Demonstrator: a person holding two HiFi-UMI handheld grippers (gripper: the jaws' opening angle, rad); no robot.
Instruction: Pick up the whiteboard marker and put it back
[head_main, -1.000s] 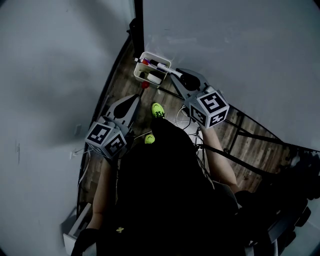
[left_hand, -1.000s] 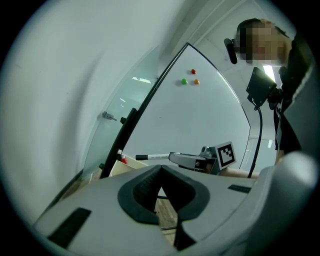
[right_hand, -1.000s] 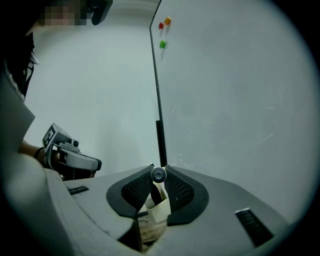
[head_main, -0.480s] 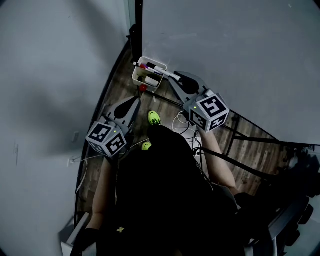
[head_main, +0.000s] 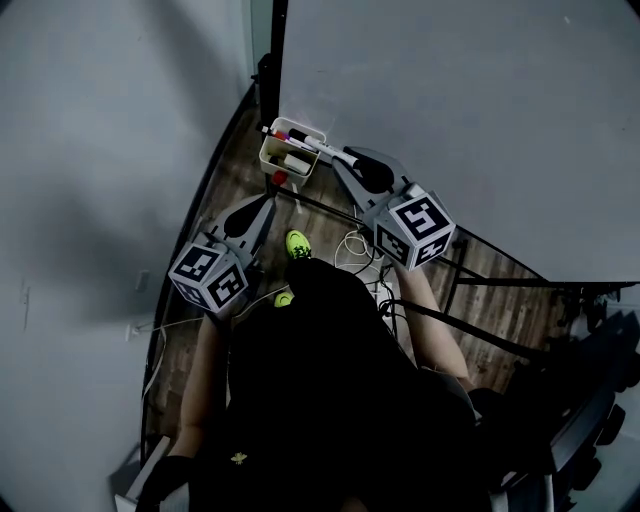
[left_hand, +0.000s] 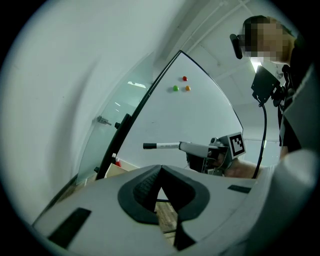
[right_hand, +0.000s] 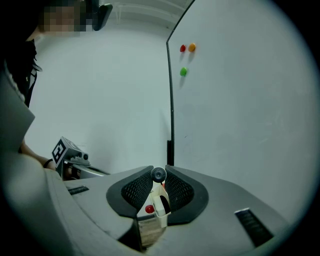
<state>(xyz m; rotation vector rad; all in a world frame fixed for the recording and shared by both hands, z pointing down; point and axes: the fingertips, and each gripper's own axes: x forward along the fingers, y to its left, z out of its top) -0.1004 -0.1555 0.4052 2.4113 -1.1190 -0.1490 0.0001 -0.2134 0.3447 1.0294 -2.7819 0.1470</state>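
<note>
No readable text, no labels, no numbers

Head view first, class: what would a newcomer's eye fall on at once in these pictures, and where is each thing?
The right gripper is shut on a black-capped marker, held level over a white basket at the edge of the whiteboard. Three magnets, red, orange and green, dot the board's upper corner. The left gripper is shut on nothing, off to the side.

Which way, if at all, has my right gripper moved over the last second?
Yes, slightly. Against the white tray, the whiteboard marker clamped in the right gripper now reaches further left across it in the head view.
</note>
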